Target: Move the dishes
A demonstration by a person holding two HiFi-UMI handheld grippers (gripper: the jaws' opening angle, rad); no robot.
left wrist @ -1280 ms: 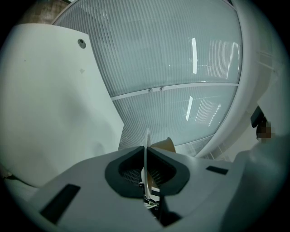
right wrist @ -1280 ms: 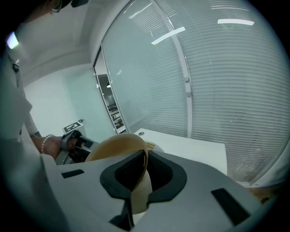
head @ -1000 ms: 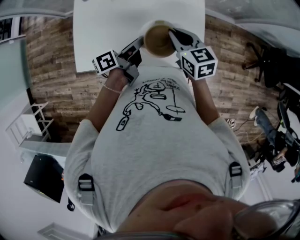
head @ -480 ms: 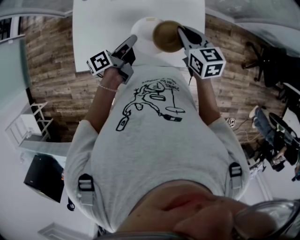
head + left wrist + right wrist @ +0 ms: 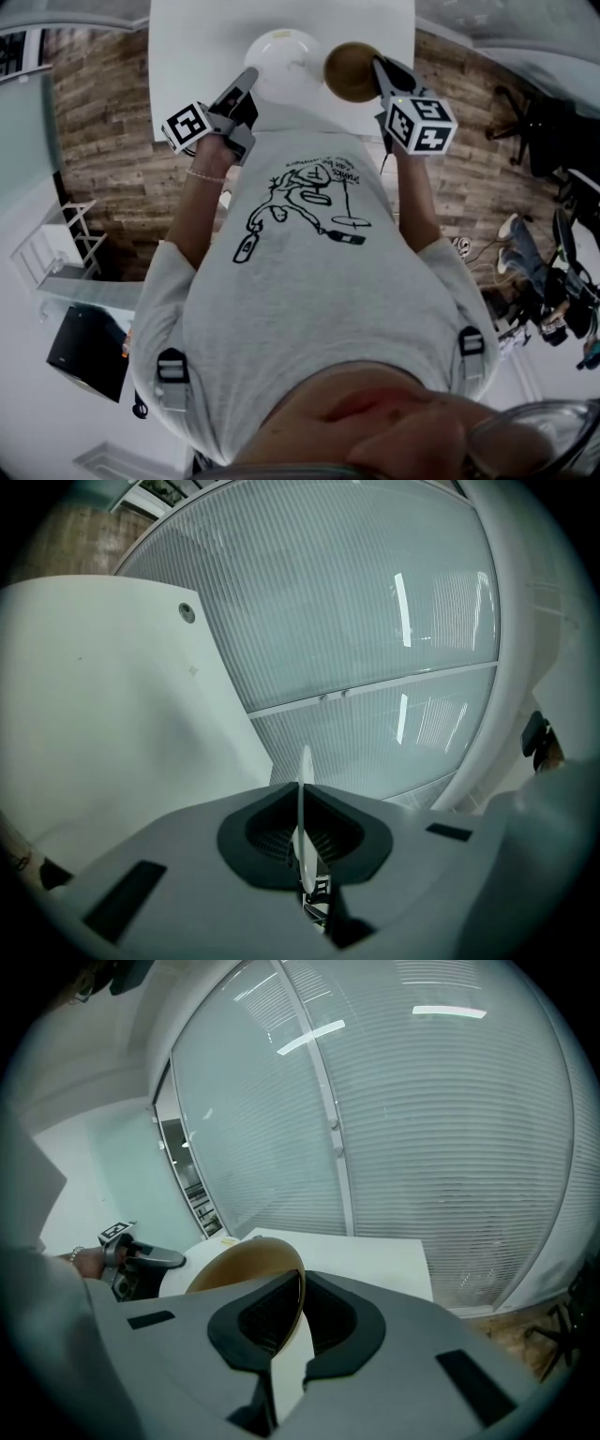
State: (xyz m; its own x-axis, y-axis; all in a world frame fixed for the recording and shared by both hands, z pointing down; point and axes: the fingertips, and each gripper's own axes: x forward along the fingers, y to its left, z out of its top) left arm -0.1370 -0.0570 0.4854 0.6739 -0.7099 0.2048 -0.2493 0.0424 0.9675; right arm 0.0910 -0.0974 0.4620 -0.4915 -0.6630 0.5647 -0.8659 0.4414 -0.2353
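In the head view a white plate (image 5: 284,58) hangs over the white table (image 5: 187,66), my left gripper (image 5: 249,79) shut on its near rim. Right of it is a brown bowl (image 5: 350,71), gripped at its rim by my right gripper (image 5: 377,67). The left gripper view shows the plate (image 5: 304,803) edge-on, pinched between the jaws. In the right gripper view the bowl (image 5: 246,1271) has its rim clamped between the jaws. Beyond it are the plate (image 5: 174,1282) and the left gripper (image 5: 173,1259).
The table (image 5: 366,1252) runs toward a glass wall with blinds (image 5: 422,1129). Wood floor (image 5: 94,141) lies on both sides of the table. A black office chair (image 5: 534,122) and cables stand at the right, and a white rack (image 5: 52,248) at the left.
Both grippers have moved farther out over the table. The bowl has gone right and the plate left, so the two dishes now hang side by side instead of overlapping.
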